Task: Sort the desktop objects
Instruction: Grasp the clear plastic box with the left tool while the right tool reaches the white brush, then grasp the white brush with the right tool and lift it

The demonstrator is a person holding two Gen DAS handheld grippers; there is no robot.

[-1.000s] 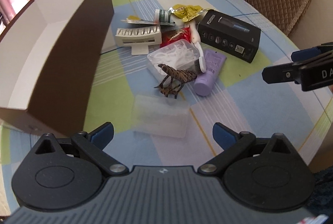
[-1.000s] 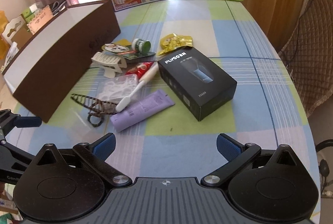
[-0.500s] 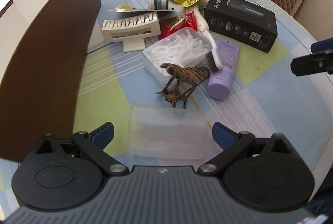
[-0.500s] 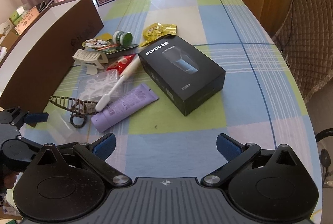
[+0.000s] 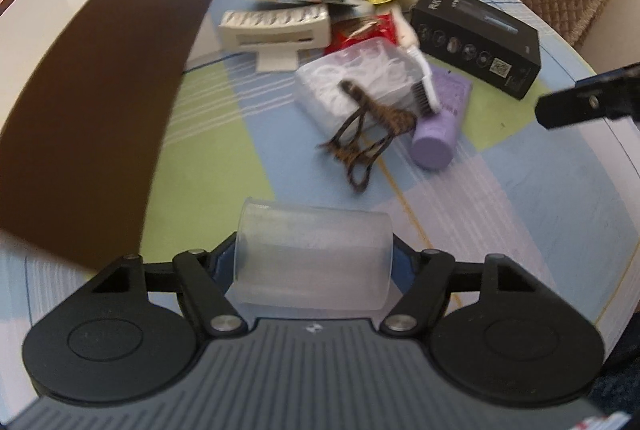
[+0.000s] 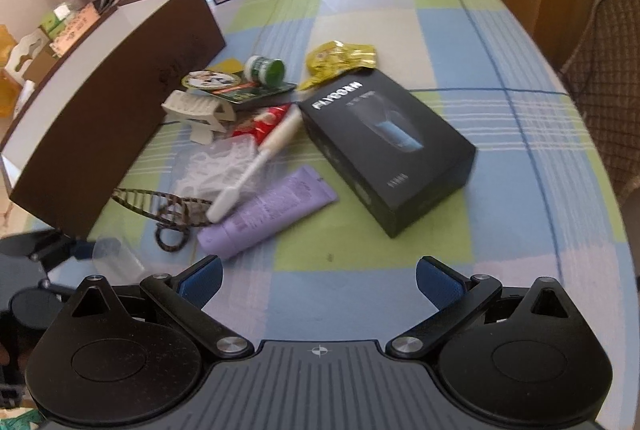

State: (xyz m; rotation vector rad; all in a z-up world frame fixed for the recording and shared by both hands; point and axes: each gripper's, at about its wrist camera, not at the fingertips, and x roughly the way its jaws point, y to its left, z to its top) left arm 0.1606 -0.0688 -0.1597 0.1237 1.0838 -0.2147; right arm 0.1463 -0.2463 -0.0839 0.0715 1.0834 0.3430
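While the left gripper (image 5: 313, 262) clamps both fingers on a clear plastic case (image 5: 313, 259) low over the checked tablecloth (image 5: 520, 198), the brown box (image 5: 100, 102) stands just beside it. From the right wrist, the right gripper (image 6: 318, 280) hangs spread wide and holding nothing, near the purple tube (image 6: 268, 214) and black carton (image 6: 386, 150).

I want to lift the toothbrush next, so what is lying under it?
The toothbrush lies across the clear box of floss picks, its head over the purple tube, its handle end over a red packet. Anything beneath those is hidden.
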